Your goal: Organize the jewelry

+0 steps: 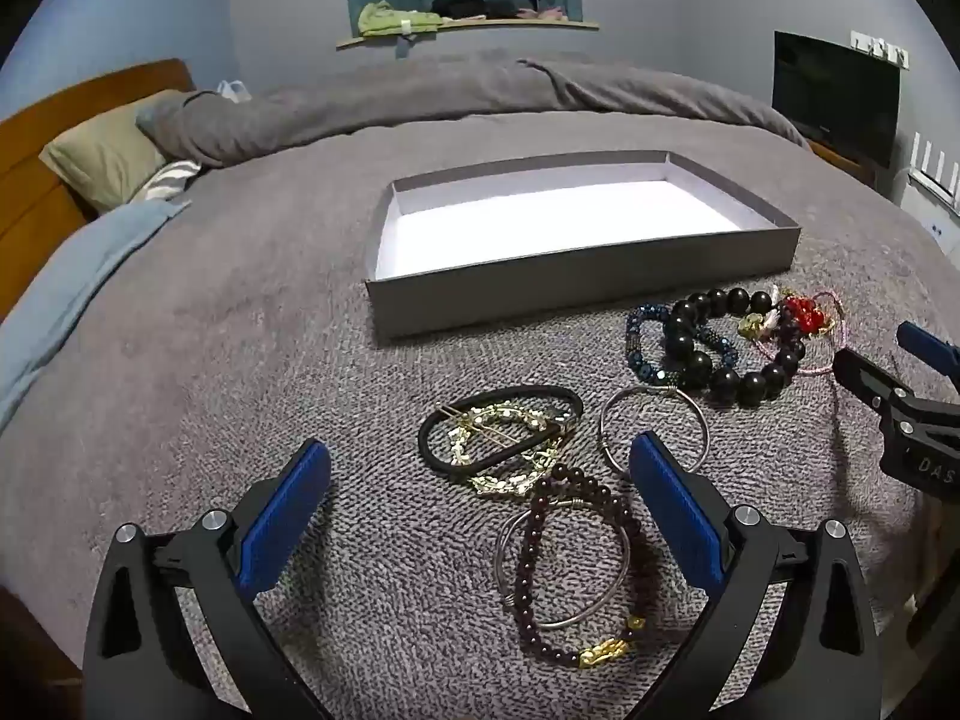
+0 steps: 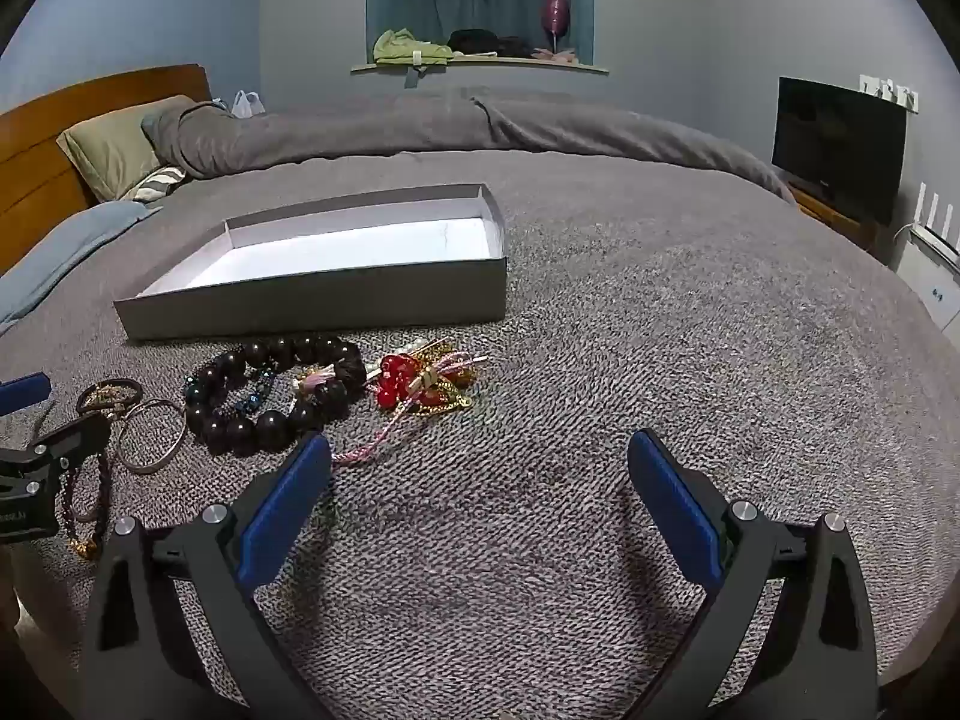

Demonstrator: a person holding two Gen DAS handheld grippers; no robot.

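A shallow grey box (image 1: 540,294) with a white inside lies empty on the bed. In front of it lies jewelry. My left gripper (image 1: 480,468) stands open above a black hair tie with a gold piece (image 1: 498,441), a dark red bead bracelet (image 1: 576,570) and two silver bangles (image 1: 654,429). Further right lie a big black bead bracelet (image 1: 726,354), a blue bead bracelet (image 1: 645,339) and a red and gold ornament (image 1: 801,312). My right gripper (image 2: 480,462) is open over bare blanket, to the right of the black bead bracelet (image 2: 270,396) and the red ornament (image 2: 414,384). The box (image 2: 324,297) lies beyond.
A grey blanket (image 2: 630,360) covers the bed. Pillows (image 1: 108,156) and a wooden headboard (image 1: 36,138) lie at the left, a dark screen (image 2: 837,144) at the right. A window ledge (image 1: 468,24) with clothes and a pink glass is at the back wall.
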